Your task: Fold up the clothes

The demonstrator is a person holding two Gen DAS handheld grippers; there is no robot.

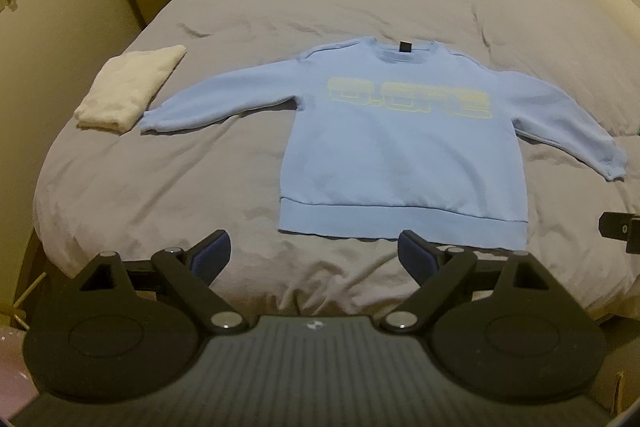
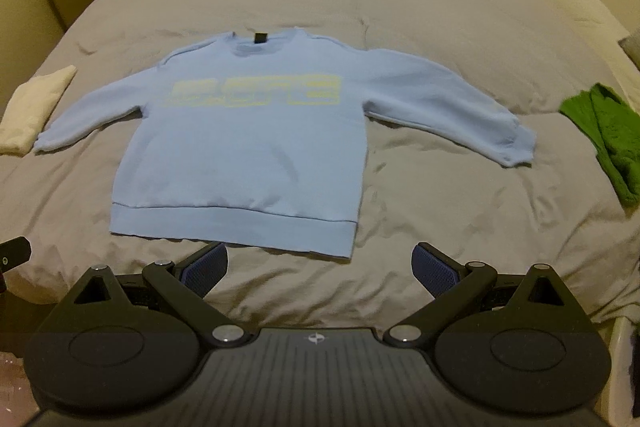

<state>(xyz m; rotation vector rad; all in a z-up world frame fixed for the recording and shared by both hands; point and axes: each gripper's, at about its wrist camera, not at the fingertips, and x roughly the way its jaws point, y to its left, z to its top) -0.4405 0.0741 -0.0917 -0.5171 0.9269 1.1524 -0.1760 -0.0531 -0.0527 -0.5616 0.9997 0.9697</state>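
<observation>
You are holding both grippers above the near edge of the bed point(image 1: 120, 187), facing the light blue sweatshirt point(image 1: 400, 155) that is lying flat, front up, on the grey duvet. Its 2 sleeves are spreading out to either side and its hem band is pointing toward you, with the yellow lettering point(image 1: 408, 99) across the chest and a dark tag at the neckline.

Your left gripper point(image 1: 314, 257) is hovering just short of the hem, its 2 blue-padded fingers point(image 1: 210, 259) spread wide and pinching nothing. Your right gripper point(image 2: 320, 269) is sitting the same way, fingers apart with nothing between them, just short of the hem's right corner.

A folded white cloth point(image 1: 128, 91) is resting by the end of the left sleeve, nearly touching the cuff. In the right wrist view a crumpled green garment point(image 2: 604, 139) is lying beyond the right sleeve, apart from it, near the bed's right edge.
</observation>
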